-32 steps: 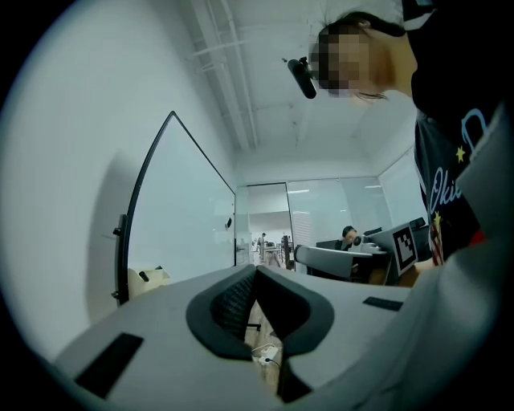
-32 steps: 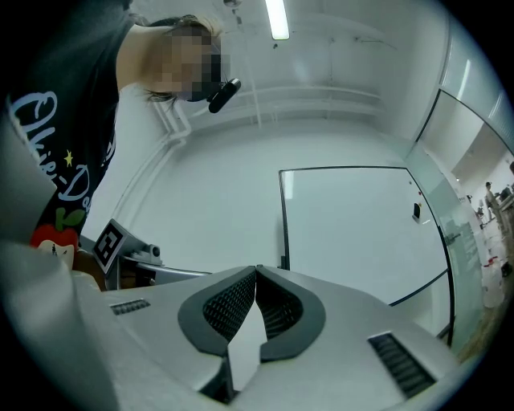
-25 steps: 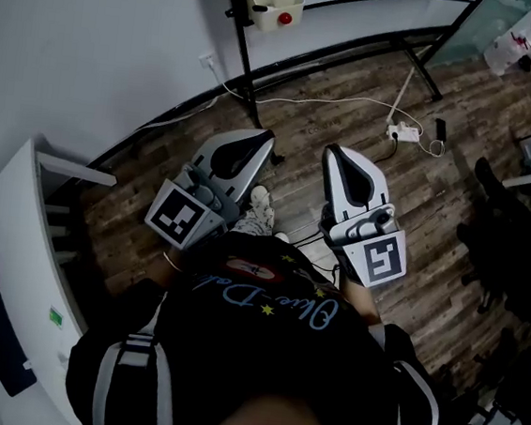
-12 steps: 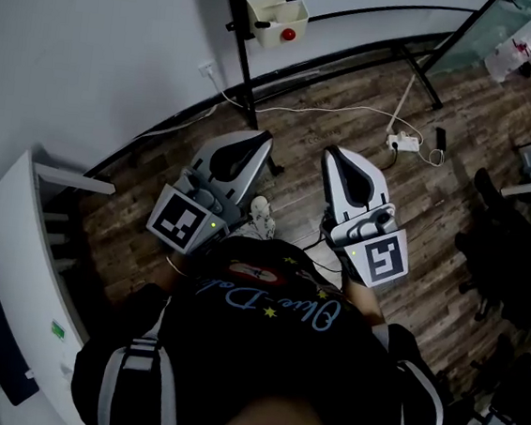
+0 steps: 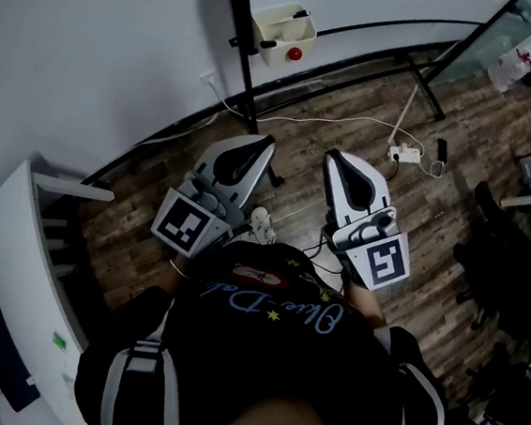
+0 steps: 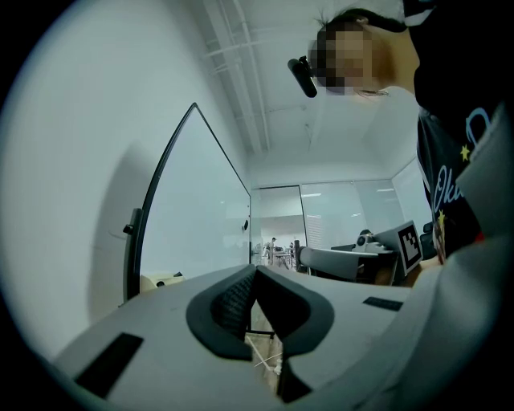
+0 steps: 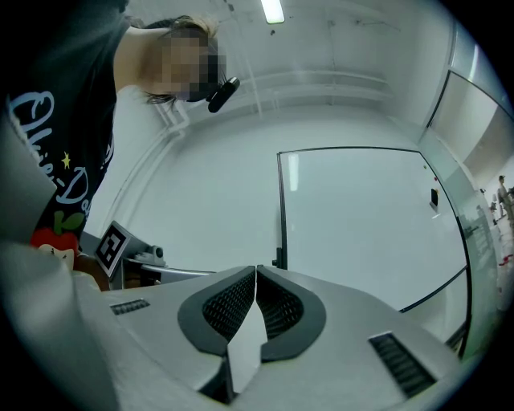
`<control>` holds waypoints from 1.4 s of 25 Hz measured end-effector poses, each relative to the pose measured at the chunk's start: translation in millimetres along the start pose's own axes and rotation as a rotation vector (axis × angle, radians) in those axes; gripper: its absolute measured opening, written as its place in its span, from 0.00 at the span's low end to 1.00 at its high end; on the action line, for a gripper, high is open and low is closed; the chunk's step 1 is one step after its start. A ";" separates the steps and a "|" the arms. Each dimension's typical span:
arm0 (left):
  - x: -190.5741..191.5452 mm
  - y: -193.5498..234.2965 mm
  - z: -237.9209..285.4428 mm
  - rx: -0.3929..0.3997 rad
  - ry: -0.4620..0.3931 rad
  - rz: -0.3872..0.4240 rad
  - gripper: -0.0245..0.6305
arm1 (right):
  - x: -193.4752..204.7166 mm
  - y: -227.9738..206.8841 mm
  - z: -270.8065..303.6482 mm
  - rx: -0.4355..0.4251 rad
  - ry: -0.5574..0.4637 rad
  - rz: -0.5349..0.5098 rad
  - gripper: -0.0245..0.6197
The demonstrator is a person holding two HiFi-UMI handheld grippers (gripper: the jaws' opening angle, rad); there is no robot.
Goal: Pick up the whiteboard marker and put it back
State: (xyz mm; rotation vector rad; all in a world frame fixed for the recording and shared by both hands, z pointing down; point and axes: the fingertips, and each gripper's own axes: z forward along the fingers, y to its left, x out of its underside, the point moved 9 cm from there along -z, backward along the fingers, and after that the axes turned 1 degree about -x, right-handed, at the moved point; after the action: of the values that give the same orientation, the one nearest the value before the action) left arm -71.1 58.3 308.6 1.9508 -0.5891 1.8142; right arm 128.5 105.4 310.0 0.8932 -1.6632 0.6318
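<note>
L jaws: left gripper (image 6: 255, 270) is seen pressed together at the tips, nothing pinched; only floor is seen through the slot behind the pads.
R jaws: right gripper (image 7: 256, 271) is likewise closed tip to tip, nothing held; blank wall is seen past it.
Gripper pose: both are held close to the torso, side by side, apart from each other, noses aimed fwd toward the board side.
Marker: not made out for sure in any view. A small dark bit is seen at the far rim of the tray (image 5: 270, 21); it may be the marker, too small to tell. A red round item (image 5: 294, 54) sits at the tray's near corner.
Tray loc: fixed on the stand pole (image 5: 239, 39) of the whiteboard (image 7: 361, 233), above the floor (image 5: 352, 107), well apart from both grippers.
Direction: tray lies ahead of the jaws and a bit to the L of the gap between the two noses.
Nearer arm: L is judged nearer, its nose being pointed almost at the pole; R would have to be swung across.
Long axis: cannot be told; if the dark bit is the marker, it seems laid along the tray's length, so jaws would need to be opened and set across that line.
Stage: judged approach, no grasp begun.
Risk: pole and tray rim could be bumped on the reach in.
</note>
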 end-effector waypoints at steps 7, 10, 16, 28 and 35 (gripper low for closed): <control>2.5 16.8 15.6 0.008 0.007 -0.001 0.04 | 5.9 -14.3 15.4 -0.002 0.010 0.005 0.10; 4.4 24.4 20.8 0.007 0.010 -0.006 0.04 | 9.3 -19.5 22.3 -0.005 0.016 0.005 0.10; 7.3 43.3 30.4 0.002 0.015 -0.018 0.04 | 14.0 -29.4 40.4 -0.012 0.029 -0.003 0.10; 9.2 75.9 48.5 0.022 0.004 -0.031 0.04 | 22.1 -39.5 69.9 -0.007 0.070 -0.003 0.10; 12.4 90.0 52.2 0.037 0.005 -0.043 0.04 | 26.3 -42.4 85.1 0.000 0.082 -0.003 0.10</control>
State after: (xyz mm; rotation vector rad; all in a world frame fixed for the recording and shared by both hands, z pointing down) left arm -78.0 -45.8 318.5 1.9666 -0.5114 1.8154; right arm 112.0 8.2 311.1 0.8586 -1.5889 0.6580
